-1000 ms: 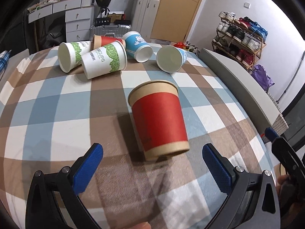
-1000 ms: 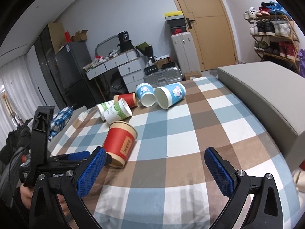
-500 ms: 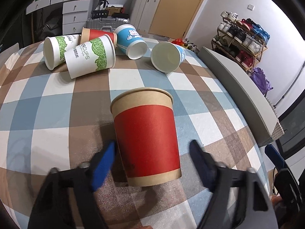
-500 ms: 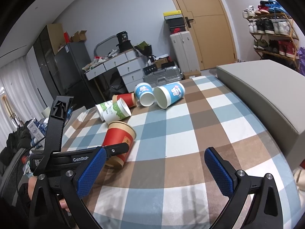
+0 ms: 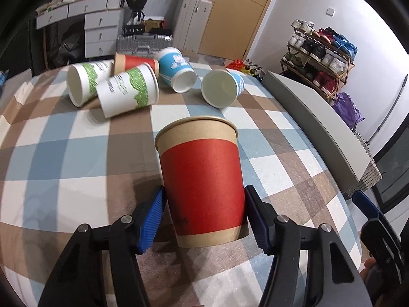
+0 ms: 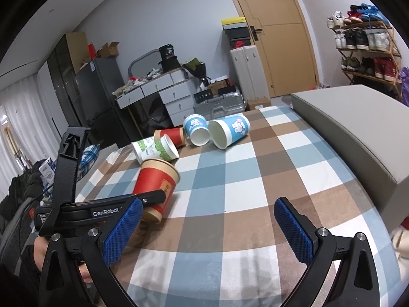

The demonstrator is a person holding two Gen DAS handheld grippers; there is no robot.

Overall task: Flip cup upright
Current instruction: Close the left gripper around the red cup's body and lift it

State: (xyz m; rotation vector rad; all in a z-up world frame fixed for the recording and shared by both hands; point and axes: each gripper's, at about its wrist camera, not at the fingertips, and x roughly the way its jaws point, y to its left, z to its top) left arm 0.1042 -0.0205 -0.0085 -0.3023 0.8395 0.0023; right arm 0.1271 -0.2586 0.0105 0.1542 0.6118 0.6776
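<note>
A red paper cup with kraft bands (image 5: 202, 186) lies tilted on the checkered tablecloth (image 5: 64, 153), mouth pointing away from me. My left gripper (image 5: 204, 217) is shut on its lower body, a blue pad on each side. In the right wrist view the same cup (image 6: 156, 184) leans with the left gripper (image 6: 150, 199) across it. My right gripper (image 6: 208, 227) is open and empty above the cloth, to the right of the cup.
Several tipped cups lie at the far end: two green-print white cups (image 5: 125, 92), a second red cup (image 5: 135, 62) and two blue cups (image 5: 222, 87). A grey cushioned block (image 6: 358, 128) runs along the table's right edge.
My left gripper moved forward around the red cup and its jaws closed onto the cup's sides. The right gripper stayed almost still and open.
</note>
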